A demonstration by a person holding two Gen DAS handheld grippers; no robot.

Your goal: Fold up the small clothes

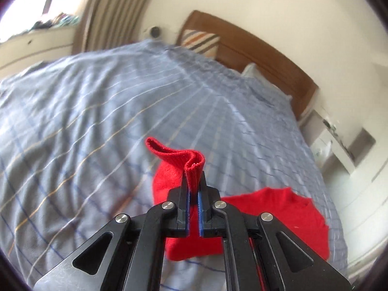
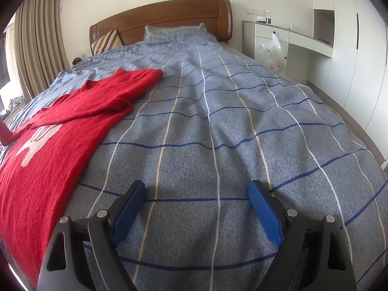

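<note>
Garment: a red knitted sweater (image 2: 72, 106) with a pale grey-white motif on its front lies spread on the left side of the bed, its far sleeve reaching toward the headboard.
Left gripper: the left gripper (image 1: 193, 184) is clenched on a ribbed red cuff or hem edge (image 1: 191, 167) of the sweater; the pinched edge stands up between the blue pads, with the rest of the knit hanging below and behind it.
Right gripper: the right gripper (image 2: 197, 213) is released, its jaws wide apart with nothing between them, poised above bare bedding to the right of the sweater.
Step in hand: likely carrying the pinched edge across the body of the sweater to make a fold.
Doing it well: keep the grip firm, lift just clear so the knit does not drag and bunch, and lay the edge flat and square; the free gripper could pin the body.
Surface: a soft blue-grey duvet (image 2: 218, 121) crossed by white, tan and navy lines, lightly rumpled.
Room: wooden headboard (image 2: 165, 19), striped cushion (image 2: 104, 41), beige curtains (image 2: 36, 43) on the left, white built-in desk and wardrobes (image 2: 339, 48) on the right.
</note>
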